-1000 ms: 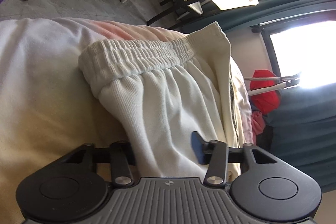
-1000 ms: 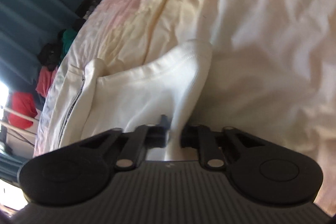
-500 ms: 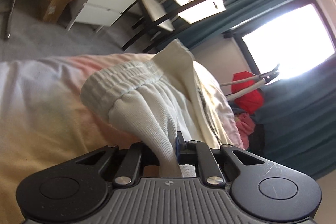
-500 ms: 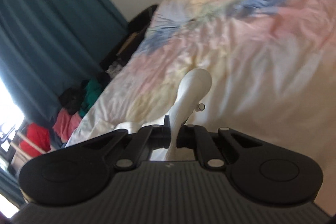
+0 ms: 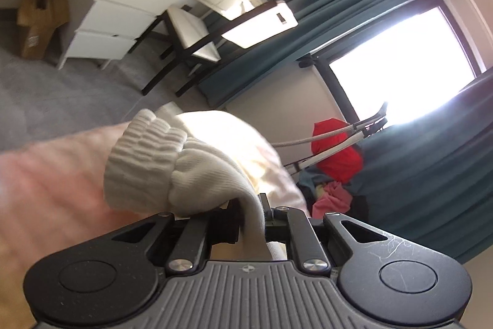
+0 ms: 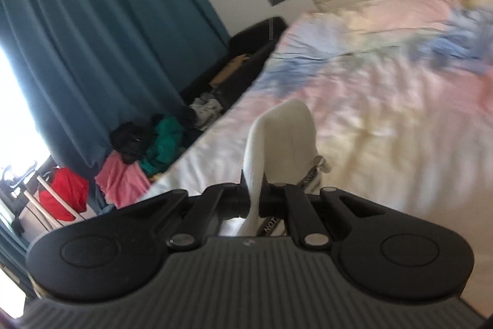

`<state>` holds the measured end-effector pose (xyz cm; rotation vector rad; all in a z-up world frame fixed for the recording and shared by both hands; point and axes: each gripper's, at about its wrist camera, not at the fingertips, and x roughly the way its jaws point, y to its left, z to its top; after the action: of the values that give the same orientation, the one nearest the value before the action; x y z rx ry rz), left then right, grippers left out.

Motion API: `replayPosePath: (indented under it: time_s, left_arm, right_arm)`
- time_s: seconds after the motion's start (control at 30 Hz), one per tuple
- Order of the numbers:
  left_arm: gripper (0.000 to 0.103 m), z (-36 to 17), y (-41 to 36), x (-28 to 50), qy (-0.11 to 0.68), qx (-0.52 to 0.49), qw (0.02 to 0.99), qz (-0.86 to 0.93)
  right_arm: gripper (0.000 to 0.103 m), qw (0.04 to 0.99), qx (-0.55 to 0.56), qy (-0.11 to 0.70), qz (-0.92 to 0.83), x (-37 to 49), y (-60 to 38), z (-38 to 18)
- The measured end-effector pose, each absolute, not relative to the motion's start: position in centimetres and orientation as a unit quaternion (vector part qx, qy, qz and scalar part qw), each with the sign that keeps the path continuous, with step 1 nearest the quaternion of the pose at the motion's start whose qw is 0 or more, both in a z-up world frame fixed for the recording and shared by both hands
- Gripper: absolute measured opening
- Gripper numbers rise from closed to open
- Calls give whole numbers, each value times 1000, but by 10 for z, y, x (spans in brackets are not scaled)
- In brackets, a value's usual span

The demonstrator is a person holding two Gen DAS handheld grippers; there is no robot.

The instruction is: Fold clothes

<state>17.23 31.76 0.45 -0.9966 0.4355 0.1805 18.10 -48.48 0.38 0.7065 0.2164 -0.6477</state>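
The left tool (image 5: pixel 251 216), at the lower centre of its frame, is clenched on the white garment (image 5: pixel 191 171); the ribbed waistband bunches up just above and left of the jaws, over the pastel bed (image 5: pixel 49 187). The right tool (image 6: pixel 254 199) is likewise clamped on a narrow fold of the same white garment (image 6: pixel 283 137), which rises straight up from the jaws at frame centre. A printed drawstring (image 6: pixel 309 176) hangs just right of that fold. Teal curtains (image 6: pixel 101 51) fill the upper left.
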Motion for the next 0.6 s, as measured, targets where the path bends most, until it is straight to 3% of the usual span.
replayPosePath:
  time_s: [0.17, 0.37, 0.6]
  left_arm:
    - [12, -3, 312, 306, 250, -460, 845, 107]
    - [14, -57, 303, 444, 331, -418, 832, 151]
    - [22, -97, 290, 485, 362, -378, 839, 148]
  right_arm:
    - [5, 894, 282, 126, -325, 302, -475, 9]
    - [6, 893, 225, 183, -345, 416, -468, -49]
    - [9, 875, 210, 261, -350, 468, -474, -114]
